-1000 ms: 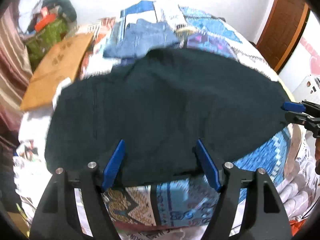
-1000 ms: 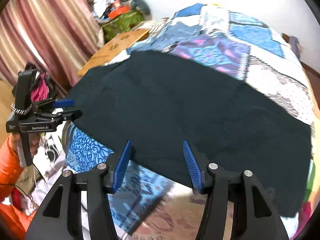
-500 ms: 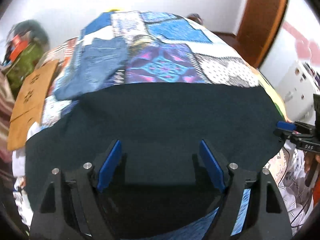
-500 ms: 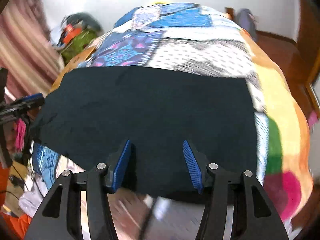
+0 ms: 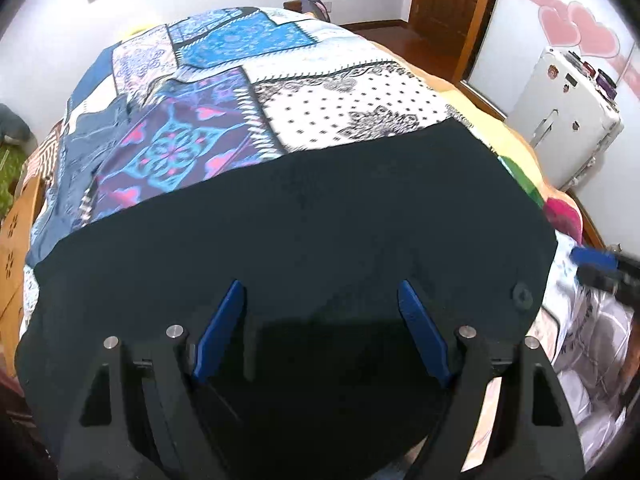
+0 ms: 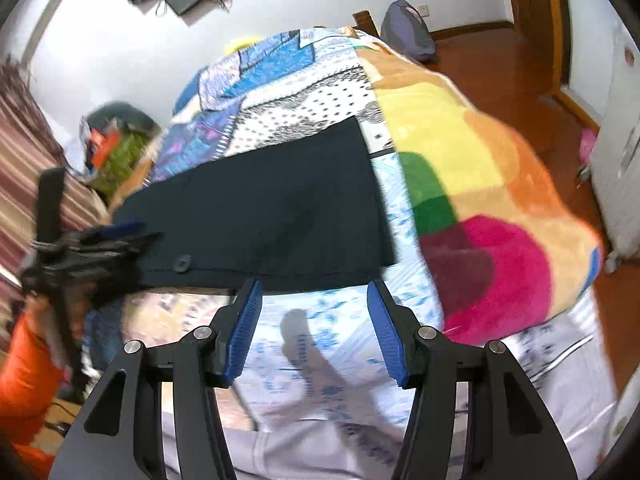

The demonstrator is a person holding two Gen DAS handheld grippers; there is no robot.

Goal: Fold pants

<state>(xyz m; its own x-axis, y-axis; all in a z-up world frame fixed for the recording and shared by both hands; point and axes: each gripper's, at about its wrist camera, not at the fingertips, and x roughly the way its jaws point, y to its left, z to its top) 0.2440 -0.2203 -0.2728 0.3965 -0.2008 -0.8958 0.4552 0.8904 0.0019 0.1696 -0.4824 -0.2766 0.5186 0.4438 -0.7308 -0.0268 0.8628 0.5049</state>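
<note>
While both claws are standing with their blue pads well apart and gripping nothing, the dark pants (image 5: pixel 304 240) are lying flat across the near part of the bed (image 5: pixel 352 108), on a patchwork quilt (image 5: pixel 176 148). Seen from the left wrist, the left claw (image 5: pixel 320 332) is hovering over the near edge of the pants, and the dark cloth is filling the whole gap between its fingers and stretching ahead of it and out to both sides. A round button (image 5: pixel 522 295) is showing on the cloth to the right of this claw, close to the pants' right end. Further right, past that end, the blurred tip of the right claw (image 5: pixel 600 266) is coming into view.

Seen from the right wrist, the right claw (image 6: pixel 314 324) is hanging just short of the near hem of the pants (image 6: pixel 272 216); between its fingers a pale blue-patterned sheet (image 6: pixel 320 320) is showing. The pants are lying ahead and to the left of it, with the button (image 6: pixel 182 263) near the hem. The left claw (image 6: pixel 120 236), blurred, is sitting at the pants' left end; whether it is touching the cloth cannot be told. A bright fleece blanket (image 6: pixel 480 216) is covering the bed to the right of this claw.
</note>
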